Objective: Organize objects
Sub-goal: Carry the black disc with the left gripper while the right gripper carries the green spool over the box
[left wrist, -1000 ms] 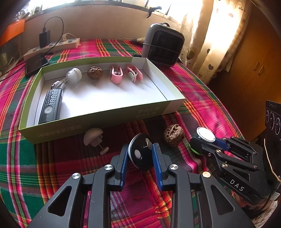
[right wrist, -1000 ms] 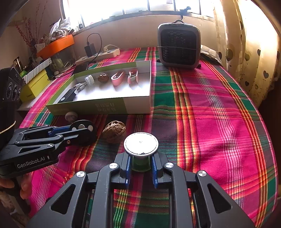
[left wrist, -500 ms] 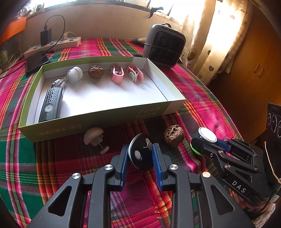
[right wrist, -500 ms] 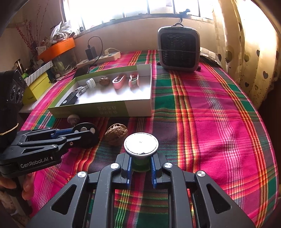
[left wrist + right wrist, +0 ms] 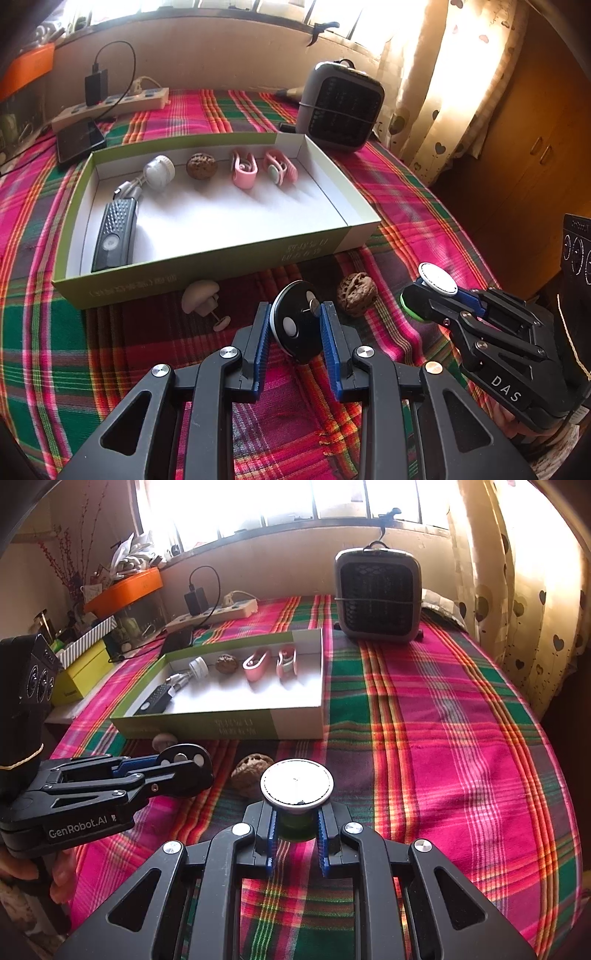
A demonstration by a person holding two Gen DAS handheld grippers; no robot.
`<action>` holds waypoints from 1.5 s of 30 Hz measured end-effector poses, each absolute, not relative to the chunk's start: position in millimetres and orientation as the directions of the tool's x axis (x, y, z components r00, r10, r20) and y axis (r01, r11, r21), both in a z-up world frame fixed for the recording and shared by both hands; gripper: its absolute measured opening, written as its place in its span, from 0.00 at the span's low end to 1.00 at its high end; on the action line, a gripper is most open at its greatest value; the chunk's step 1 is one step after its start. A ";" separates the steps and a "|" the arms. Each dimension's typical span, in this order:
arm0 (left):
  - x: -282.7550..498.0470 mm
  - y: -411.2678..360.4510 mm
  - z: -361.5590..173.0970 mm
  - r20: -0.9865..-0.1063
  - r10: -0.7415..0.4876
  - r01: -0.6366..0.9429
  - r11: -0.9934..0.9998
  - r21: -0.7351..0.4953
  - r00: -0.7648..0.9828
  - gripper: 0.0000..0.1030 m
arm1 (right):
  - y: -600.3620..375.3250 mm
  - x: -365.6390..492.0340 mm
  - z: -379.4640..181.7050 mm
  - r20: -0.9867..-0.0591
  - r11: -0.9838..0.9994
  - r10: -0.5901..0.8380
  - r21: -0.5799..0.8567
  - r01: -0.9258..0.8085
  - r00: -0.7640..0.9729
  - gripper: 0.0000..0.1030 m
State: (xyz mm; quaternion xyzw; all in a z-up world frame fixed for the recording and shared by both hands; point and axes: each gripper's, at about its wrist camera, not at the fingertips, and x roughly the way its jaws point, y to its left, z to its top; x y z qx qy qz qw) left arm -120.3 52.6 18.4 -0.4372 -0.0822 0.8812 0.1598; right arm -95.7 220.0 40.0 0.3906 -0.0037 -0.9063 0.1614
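Walnut (image 5: 356,294) lies between left claw (image 5: 295,325) and right claw (image 5: 424,295).

Black disc (image 5: 295,325) on edge; green-bodied white-capped piece (image 5: 296,786) upright; loose walnut (image 5: 356,294) between

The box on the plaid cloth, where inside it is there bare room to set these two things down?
The box is free across its near half, from the black remote to the right wall. Its back row is crowded: white knob, walnut, two pink clips. Outside, cloth right of the box is bare toward the heater.
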 end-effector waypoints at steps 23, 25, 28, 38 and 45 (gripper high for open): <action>-138.0 35.1 57.2 -0.696 0.356 -0.213 -0.934 -0.287 -0.623 0.23 | 205.4 -117.0 72.7 -0.651 -0.939 -0.323 0.128 0.320 -0.687 0.17; -142.5 32.9 57.0 -0.698 0.354 -0.207 -0.935 -0.289 -0.623 0.23 | 202.7 -123.2 74.9 -0.648 -0.937 -0.326 0.122 0.328 -0.688 0.17; -149.1 29.4 56.4 -0.697 0.353 -0.200 -0.935 -0.294 -0.624 0.23 | 200.9 -130.3 77.2 -0.643 -0.935 -0.332 0.125 0.333 -0.690 0.17; -175.3 12.2 49.1 -0.708 0.346 -0.163 -0.935 -0.316 -0.616 0.23 | 188.9 -156.4 72.8 -0.657 -0.927 -0.344 0.121 0.356 -0.671 0.17; -194.0 1.8 43.5 -0.716 0.324 -0.135 -0.941 -0.309 -0.618 0.23 | 182.4 -181.3 67.1 -0.670 -0.919 -0.354 0.119 0.375 -0.653 0.17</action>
